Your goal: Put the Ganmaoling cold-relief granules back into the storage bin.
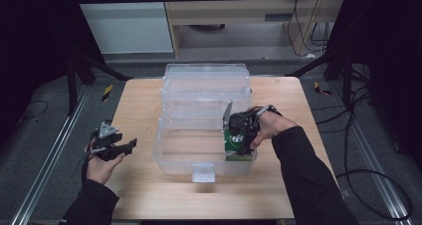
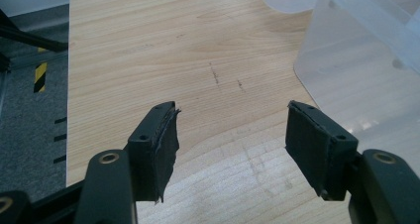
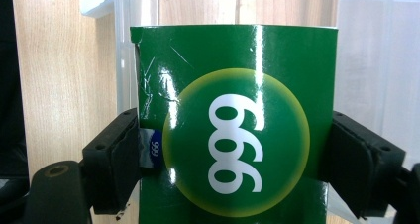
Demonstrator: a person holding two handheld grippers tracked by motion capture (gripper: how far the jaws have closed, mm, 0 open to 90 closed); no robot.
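Note:
A glossy green box (image 3: 237,125) with a yellow-rimmed circle and white "999" sits between my right gripper's (image 3: 233,154) pads (image 3: 116,154), which press on both of its sides. In the high view the green box (image 1: 234,146) hangs at the front right corner of a clear plastic bin (image 1: 164,135), under my right gripper (image 1: 240,144). I cannot tell whether the box touches the bin's floor. My left gripper (image 1: 130,144) is held over the table's left side, apart from the bin. Its jaws (image 2: 233,130) stand wide open with bare wood between them.
The clear bin has a latch tab (image 1: 203,172) at its front wall and more clear containers (image 1: 206,80) behind it. The bin's corner (image 2: 356,75) lies to the right of my left gripper. The wooden table (image 1: 144,185) ends at grey floor and metal rails (image 1: 50,150).

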